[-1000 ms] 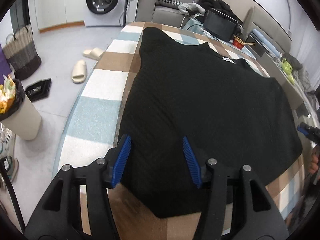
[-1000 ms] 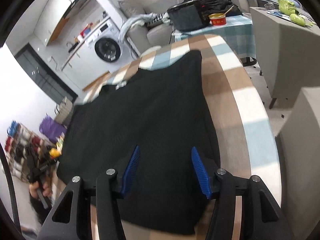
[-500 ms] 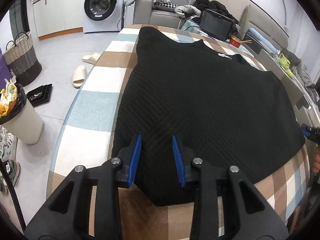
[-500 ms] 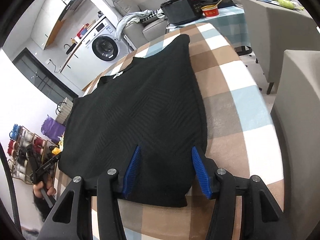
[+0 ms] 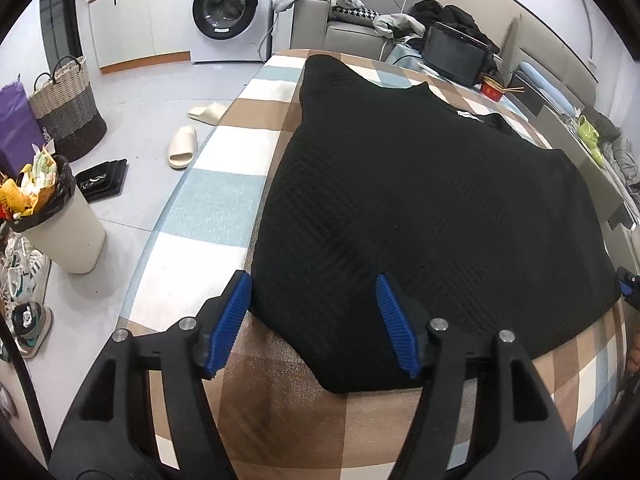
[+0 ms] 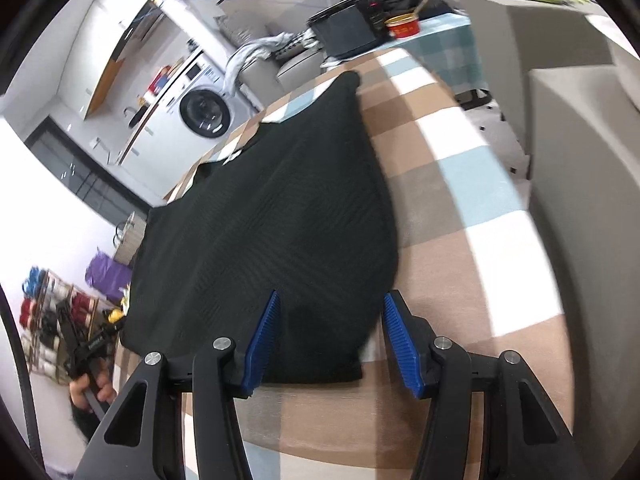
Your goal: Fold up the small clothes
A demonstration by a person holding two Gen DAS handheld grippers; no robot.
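Since the earlier frame, the left gripper [image 5: 314, 322] had just spread its jaws again, released, astride the black garment [image 5: 420, 216] at lower centre. Right gripper [image 6: 330, 338] stayed released over the opposite hem corner (no fold begun) on the checked surface [image 5: 216, 208].

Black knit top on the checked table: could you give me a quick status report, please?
Left gripper jaws just reopened, straddling the near-left hem corner, not pinching. Right gripper open over the near-right corner. Black knit top flat, unfolded on the checked table. Nothing in the way.
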